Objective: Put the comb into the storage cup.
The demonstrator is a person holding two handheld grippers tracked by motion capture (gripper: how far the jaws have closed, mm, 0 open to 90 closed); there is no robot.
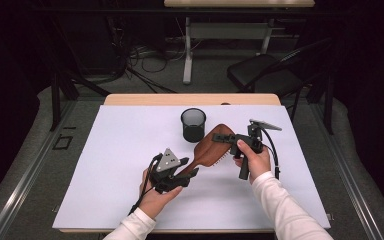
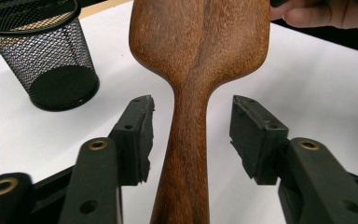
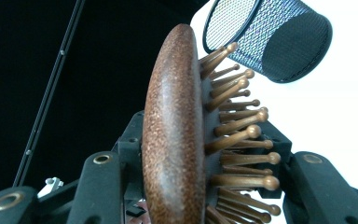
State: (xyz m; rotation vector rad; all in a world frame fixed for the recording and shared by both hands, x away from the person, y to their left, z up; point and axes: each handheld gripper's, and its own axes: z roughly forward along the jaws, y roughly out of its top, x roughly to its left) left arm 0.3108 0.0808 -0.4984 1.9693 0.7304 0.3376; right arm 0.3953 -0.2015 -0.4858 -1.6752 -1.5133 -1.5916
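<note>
both tools (image 1: 190, 170) (image 1: 220, 137) level, flanking the hairbrush (image 1: 207, 150).

Brown wooden hairbrush (image 1: 211, 148), tilted, above table

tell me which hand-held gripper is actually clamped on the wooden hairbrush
The right hand-held gripper, shut on the wooden hairbrush head; the left hand-held gripper stands open around its handle.

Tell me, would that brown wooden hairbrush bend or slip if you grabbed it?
The brown wooden hairbrush looks like solid wood, so it probably stays stiff. Its handle looks smooth and polished, so it might slide between pads. The right gripper clamps the head across its wooden back and peg bristles, which likely helps the hold. The left gripper's jaws stand off the handle.
</note>
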